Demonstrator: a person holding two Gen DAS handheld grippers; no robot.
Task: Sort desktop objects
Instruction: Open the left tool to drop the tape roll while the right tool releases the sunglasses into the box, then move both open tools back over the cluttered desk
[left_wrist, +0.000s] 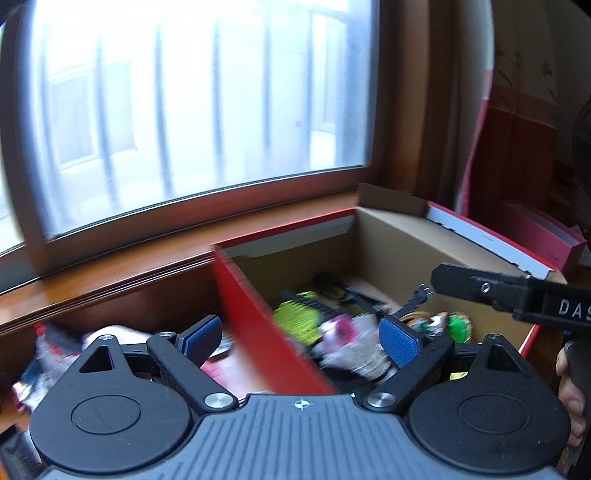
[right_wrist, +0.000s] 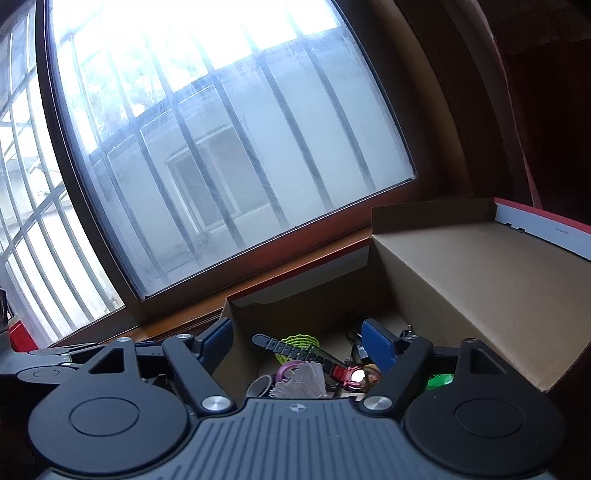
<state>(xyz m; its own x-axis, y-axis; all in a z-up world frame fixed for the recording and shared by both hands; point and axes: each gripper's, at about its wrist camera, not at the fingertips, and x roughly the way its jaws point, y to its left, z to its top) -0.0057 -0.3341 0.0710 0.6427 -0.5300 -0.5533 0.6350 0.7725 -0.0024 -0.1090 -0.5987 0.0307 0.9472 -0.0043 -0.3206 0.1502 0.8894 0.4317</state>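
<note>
Left wrist view, left to right: blurred packets (left_wrist: 48, 354) lie on the wooden surface (left_wrist: 110, 295) outside the box, below the window sill. Left gripper (left_wrist: 301, 341) hangs over the red near-left wall of the cardboard box (left_wrist: 406, 240), jaws released and wide apart, nothing between the blue pads (left_wrist: 400, 345). One pad sits outside the red wall, the other over the box interior. Inside the box: a yellow-green comb-like item (left_wrist: 299, 314), a pink-and-white blurred item (left_wrist: 343, 328), a black cable plug (left_wrist: 419, 295), a green round item (left_wrist: 458, 325). Far right: the right gripper (left_wrist: 517, 291) juts in over the box's right edge.

Right wrist view: right gripper (right_wrist: 299, 347) above the box (right_wrist: 461, 277), jaws released, empty. Below them a black strap with a red end (right_wrist: 295, 350), the yellow-green item (right_wrist: 295, 341), a white tuft (right_wrist: 303, 380), a pink ring (right_wrist: 286, 369). Barred window (right_wrist: 221, 147) behind
</note>
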